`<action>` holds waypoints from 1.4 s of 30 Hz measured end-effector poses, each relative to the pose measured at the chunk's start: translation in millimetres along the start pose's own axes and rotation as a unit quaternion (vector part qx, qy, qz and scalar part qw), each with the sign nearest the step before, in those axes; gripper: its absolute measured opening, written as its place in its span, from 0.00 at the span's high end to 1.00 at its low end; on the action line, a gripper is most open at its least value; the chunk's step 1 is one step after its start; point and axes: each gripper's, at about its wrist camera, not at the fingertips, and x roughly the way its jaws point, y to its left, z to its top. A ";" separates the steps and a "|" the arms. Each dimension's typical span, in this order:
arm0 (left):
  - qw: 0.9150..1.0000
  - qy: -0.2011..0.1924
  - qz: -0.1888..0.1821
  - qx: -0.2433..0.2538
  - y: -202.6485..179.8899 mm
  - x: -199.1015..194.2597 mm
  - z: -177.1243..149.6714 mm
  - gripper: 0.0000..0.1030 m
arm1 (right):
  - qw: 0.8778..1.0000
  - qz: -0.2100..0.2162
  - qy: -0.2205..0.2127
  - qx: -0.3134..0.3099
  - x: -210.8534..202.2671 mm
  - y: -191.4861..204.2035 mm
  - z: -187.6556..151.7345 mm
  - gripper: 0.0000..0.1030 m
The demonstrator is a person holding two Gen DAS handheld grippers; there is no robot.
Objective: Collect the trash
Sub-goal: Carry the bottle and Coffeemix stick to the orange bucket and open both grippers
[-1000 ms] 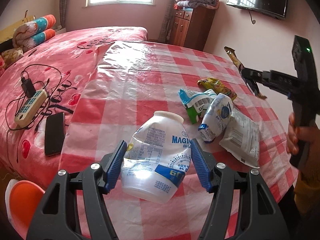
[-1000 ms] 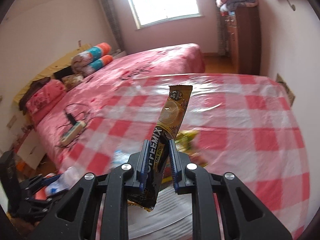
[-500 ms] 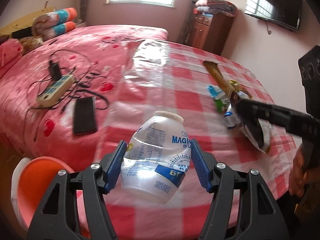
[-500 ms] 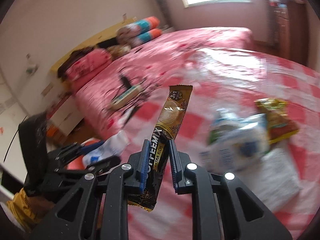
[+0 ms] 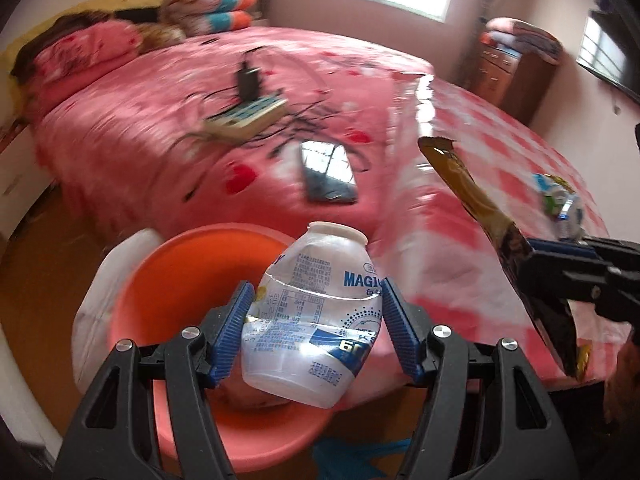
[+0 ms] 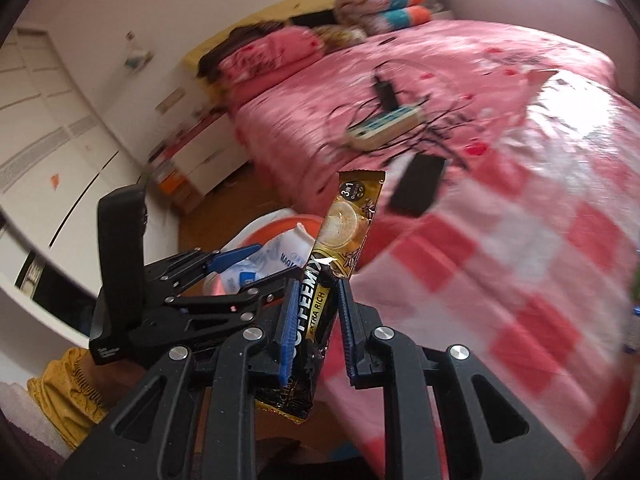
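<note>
Both grippers are the same build: matte black plastic arms with long cut-out slots, a round silver screw head at each pivot, and ribbed blue pads lining the inside of each finger. Left gripper shows four of those screws across its linkage; right gripper does too. From the right wrist view the left unit's body is a chunky black box with a tall handle and tiny white lettering too small to read. The left hand under it is bare skin, coming out of a mustard-yellow sleeve with a gathered cuff.
</note>
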 end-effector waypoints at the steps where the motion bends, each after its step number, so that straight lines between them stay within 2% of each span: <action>1: 1.000 0.000 0.007 -0.007 9.0 0.0 -3.1 0.37 | 1.000 0.004 0.009 -0.005 8.6 5.6 0.7 0.80; 9: 0.998 0.008 0.033 -0.056 55.4 5.4 -20.6 0.37 | 0.998 0.018 0.049 -0.040 55.7 39.5 4.8 0.80; 12: 0.997 0.011 0.042 -0.063 63.7 9.7 -24.8 0.37 | 0.997 0.023 0.066 -0.034 70.2 42.0 6.2 0.76; 14: 0.996 0.016 0.051 -0.065 68.4 13.1 -28.1 0.37 | 0.997 0.024 0.067 -0.028 74.8 38.8 8.0 0.70; 16: 0.996 0.024 0.050 -0.074 73.3 16.0 -31.3 0.35 | 0.998 0.024 0.061 -0.015 72.0 33.5 8.5 0.51; 18: 0.995 0.029 0.053 -0.080 77.3 19.3 -33.4 0.33 | 0.999 0.023 0.049 -0.004 65.5 27.5 9.0 0.42; 20: 0.995 0.030 0.057 -0.082 79.2 20.3 -35.0 0.26 | 0.999 0.014 0.037 0.002 58.1 22.0 9.1 0.39; 25: 0.995 0.025 0.064 -0.076 75.6 18.6 -33.8 0.25 | 1.000 -0.006 0.013 0.020 39.8 9.8 9.1 0.23; 31: 0.996 0.017 0.066 -0.062 64.8 14.9 -29.0 0.25 | 0.999 -0.038 -0.013 0.022 18.9 1.1 2.7 0.14; 42: 0.998 0.009 0.064 -0.020 31.5 12.3 -17.7 0.24 | 0.995 -0.066 -0.058 0.047 -23.4 -24.3 -12.3 0.13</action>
